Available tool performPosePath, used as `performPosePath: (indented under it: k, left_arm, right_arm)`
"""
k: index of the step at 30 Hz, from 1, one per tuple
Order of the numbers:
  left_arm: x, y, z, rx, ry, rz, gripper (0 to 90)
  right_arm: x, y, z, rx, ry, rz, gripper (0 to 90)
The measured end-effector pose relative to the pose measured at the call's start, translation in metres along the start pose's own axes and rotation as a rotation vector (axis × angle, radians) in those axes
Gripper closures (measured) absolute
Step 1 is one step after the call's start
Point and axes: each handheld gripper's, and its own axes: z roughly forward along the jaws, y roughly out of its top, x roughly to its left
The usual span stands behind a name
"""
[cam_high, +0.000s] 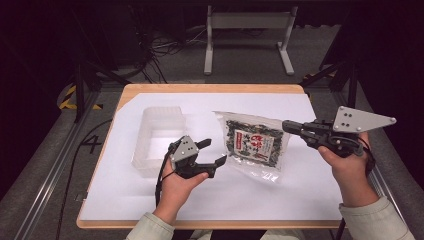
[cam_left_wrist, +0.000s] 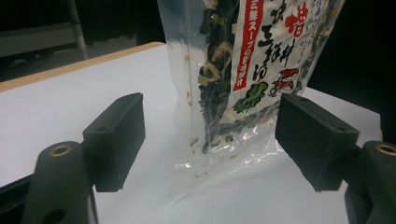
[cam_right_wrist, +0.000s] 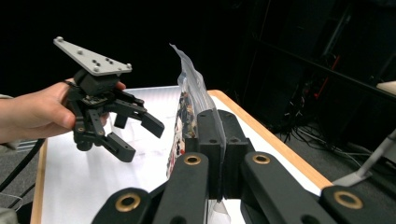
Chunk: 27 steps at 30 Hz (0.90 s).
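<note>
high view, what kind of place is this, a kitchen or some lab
Likely a lab or recording workspace, not a kitchen: a wooden table covered with white sheet stands on grey floor among dark surroundings, with loose black cables and a white metal stand behind it.

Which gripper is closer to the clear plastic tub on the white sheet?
Left. The left gripper hovers just beside the clear plastic tub, fingers open towards the printed seaweed packet. The right gripper is across the table, shut on that packet's far edge.
</note>
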Motion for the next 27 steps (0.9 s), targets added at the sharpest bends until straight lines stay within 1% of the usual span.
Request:
performPosePath:
  k: [3, 5, 6, 8, 9, 10, 16, 17, 20, 21, 25, 26, 27]
  left_arm:
    - [0.001, 0.002, -0.001, -0.005, -0.013, -0.009, 23.2]
    - [0.001, 0.004, -0.002, -0.016, -0.02, -0.002, 21.7]
    - [0.001, 0.005, -0.003, -0.019, -0.031, -0.004, 20.9]
    - [-0.001, 0.007, -0.004, -0.039, -0.044, 0.0, 19.1]
    - [-0.001, 0.009, -0.005, -0.046, -0.046, 0.007, 19.4]
    - [-0.002, 0.009, -0.006, -0.05, -0.051, 0.009, 21.0]
    - [-0.006, 0.014, -0.007, -0.064, -0.079, 0.017, 22.4]
    - [-0.007, 0.014, -0.007, -0.064, -0.083, 0.026, 22.5]
    - [-0.008, 0.016, -0.007, -0.069, -0.095, 0.033, 22.7]
    - [-0.008, 0.017, -0.006, -0.067, -0.097, 0.046, 22.8]
    - [-0.01, 0.019, -0.004, -0.069, -0.107, 0.06, 23.1]
    - [-0.01, 0.019, -0.004, -0.069, -0.11, 0.061, 24.3]
    - [-0.01, 0.019, -0.005, -0.068, -0.112, 0.074, 25.6]
  right_arm:
    - [0.002, 0.004, 0.001, -0.006, 0.008, -0.011, 90.0]
    - [0.004, 0.006, 0.002, -0.013, 0.016, -0.017, 90.0]
    - [0.004, 0.007, 0.002, -0.013, 0.02, -0.019, 90.0]
    - [0.007, 0.01, 0.003, -0.022, 0.032, -0.024, 90.0]
    - [0.009, 0.011, 0.003, -0.025, 0.036, -0.027, 90.0]
    - [0.01, 0.012, 0.004, -0.029, 0.04, -0.03, 90.0]
    - [0.018, 0.018, 0.009, -0.046, 0.064, -0.045, 90.0]
    - [0.018, 0.019, 0.009, -0.05, 0.067, -0.048, 90.0]
    - [0.021, 0.022, 0.014, -0.06, 0.081, -0.052, 90.0]
    - [0.022, 0.022, 0.015, -0.061, 0.086, -0.051, 90.0]
    - [0.023, 0.023, 0.018, -0.074, 0.096, -0.051, 90.0]
    - [0.023, 0.024, 0.019, -0.08, 0.097, -0.05, 90.0]
    - [0.023, 0.024, 0.019, -0.084, 0.098, -0.048, 90.0]
